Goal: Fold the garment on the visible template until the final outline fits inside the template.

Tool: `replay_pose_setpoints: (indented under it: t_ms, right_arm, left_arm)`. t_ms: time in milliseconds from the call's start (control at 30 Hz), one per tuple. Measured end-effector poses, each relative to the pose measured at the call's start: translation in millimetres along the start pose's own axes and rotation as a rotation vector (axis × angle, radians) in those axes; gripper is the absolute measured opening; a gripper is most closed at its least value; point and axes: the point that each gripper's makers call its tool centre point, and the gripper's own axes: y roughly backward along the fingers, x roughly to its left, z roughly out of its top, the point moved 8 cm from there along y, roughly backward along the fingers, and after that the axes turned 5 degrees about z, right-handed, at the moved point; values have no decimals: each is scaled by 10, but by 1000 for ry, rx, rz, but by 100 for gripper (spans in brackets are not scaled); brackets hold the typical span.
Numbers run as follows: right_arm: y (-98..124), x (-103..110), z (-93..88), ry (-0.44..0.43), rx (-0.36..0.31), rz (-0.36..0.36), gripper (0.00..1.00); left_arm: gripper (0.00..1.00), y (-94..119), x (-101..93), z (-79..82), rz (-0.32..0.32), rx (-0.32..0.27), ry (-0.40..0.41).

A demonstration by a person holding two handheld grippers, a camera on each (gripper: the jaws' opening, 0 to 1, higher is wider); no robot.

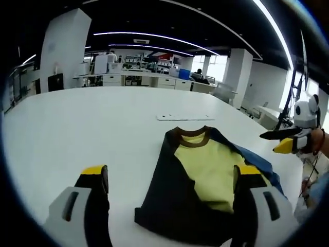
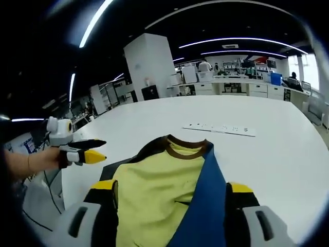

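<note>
Right tongs (image 2: 171, 198) are hanging spread and empty just above the near hem of the shirt (image 2: 169, 190), which is lying on the white surface (image 2: 267, 154) with both side panels folded inward over the yellow chest. Left tongs (image 1: 169, 180) are likewise released, holding nothing, one jaw over bare surface and one over the cloth. We are seeing the brown collar (image 1: 193, 136) pointing away from us, and a thin white strip (image 1: 185, 118) lying beyond it. We judge the side folds done and the lengthwise fold pending; next we would be closing both tongs on the hem corners and carrying them toward the collar
</note>
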Motion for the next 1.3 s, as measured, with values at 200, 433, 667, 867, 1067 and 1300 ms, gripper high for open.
replay_pose_setpoints:
  t_ms: [200,433,667,867,1067,1300]
  right_arm:
    - [214,113,-171,24,12,-7,86]
    - [401,234,-398,38,38,-4,84]
    - [510,330,-625,40,69,11,81]
    - [592,364,-830,40,105,18,72]
    - [615,356,-1040,71,151,23,61]
    - [599,338,-1232,139,202,7,50]
  left_arm:
    - [97,137,-76,-88,-18,7,-11]
    - [90,256,-179,-252,-40,28,-22]
    - [80,327,-239,-445,-39,54,-10]
    - [73,325,-225,-596,-30,78,-13]
    - [61,300,-246,-738,-6,116,-36]
    - [51,243,-282,-827,33,146,-74]
